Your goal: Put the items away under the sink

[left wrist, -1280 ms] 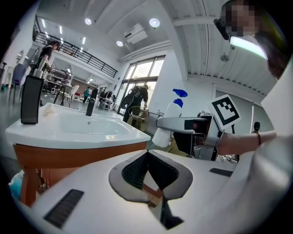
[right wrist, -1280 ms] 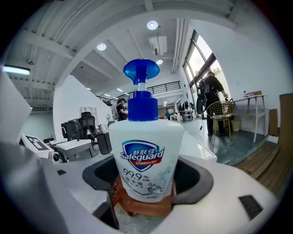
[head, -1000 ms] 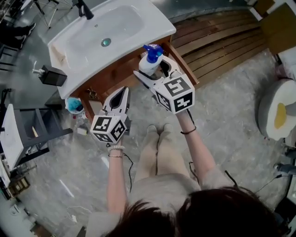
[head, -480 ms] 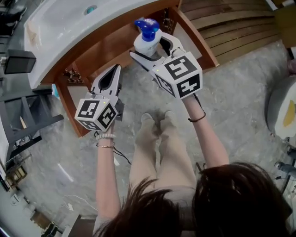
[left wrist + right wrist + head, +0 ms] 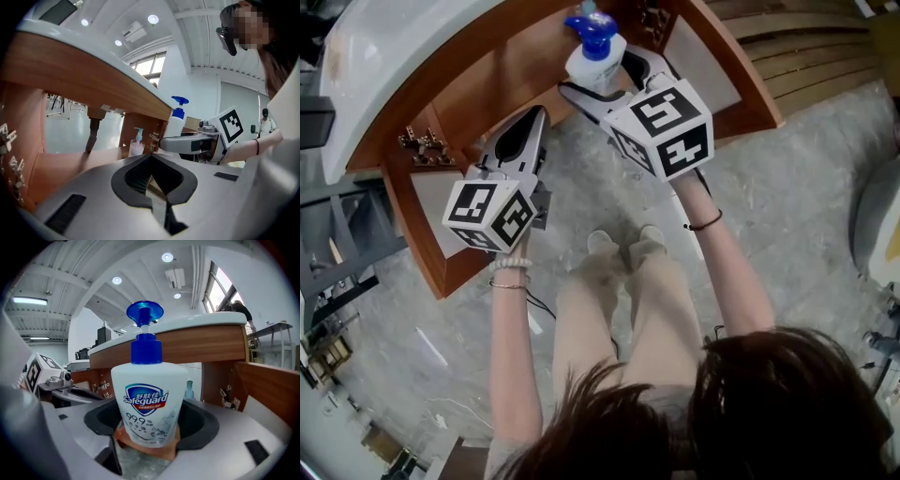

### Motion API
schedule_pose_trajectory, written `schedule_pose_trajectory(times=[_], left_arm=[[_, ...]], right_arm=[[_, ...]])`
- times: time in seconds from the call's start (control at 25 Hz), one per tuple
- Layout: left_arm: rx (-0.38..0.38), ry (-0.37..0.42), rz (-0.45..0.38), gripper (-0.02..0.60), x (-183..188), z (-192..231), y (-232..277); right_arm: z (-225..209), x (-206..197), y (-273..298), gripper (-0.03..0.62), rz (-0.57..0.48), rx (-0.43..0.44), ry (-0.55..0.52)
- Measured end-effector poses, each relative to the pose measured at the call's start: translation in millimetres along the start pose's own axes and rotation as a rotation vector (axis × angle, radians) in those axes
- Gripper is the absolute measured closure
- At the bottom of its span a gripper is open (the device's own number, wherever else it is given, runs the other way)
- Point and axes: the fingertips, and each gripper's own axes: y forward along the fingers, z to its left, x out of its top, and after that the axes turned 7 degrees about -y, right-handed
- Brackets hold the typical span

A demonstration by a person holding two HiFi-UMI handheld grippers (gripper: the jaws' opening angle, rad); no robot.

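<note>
Forward toward the cabinet [image 5: 511, 80], my right gripper [image 5: 602, 86] has carried the bottle [image 5: 596, 58], clamped upright for shelving; left gripper [image 5: 528, 122] closed, empty.

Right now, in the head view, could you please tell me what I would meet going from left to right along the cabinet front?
Open left cabinet door → left gripper → soap bottle → open right cabinet door.
</note>
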Motion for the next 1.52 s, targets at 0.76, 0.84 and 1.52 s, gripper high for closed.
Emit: schedule_pose_trajectory(times=[0.76,0.84,1.52], left_arm=[[0.036,0.052,-0.075,0.578,-32.3,81.2,52.5],[0.042,0.055,-0.080,0.578,-33.7,87.3,55.4],[0.076,0.071,-0.101,0.578,-36.7,125.0,70.9]], right_arm=[[-26.3,-60.9,105.7,0.238,-0.024,0.003,-0.055],[-28.8,-63.7,113.4,0.238,-0.027,0.000,-0.053],[-36.8,-76.7,169.7,0.238,-0.036,-0.018,-0.070]])
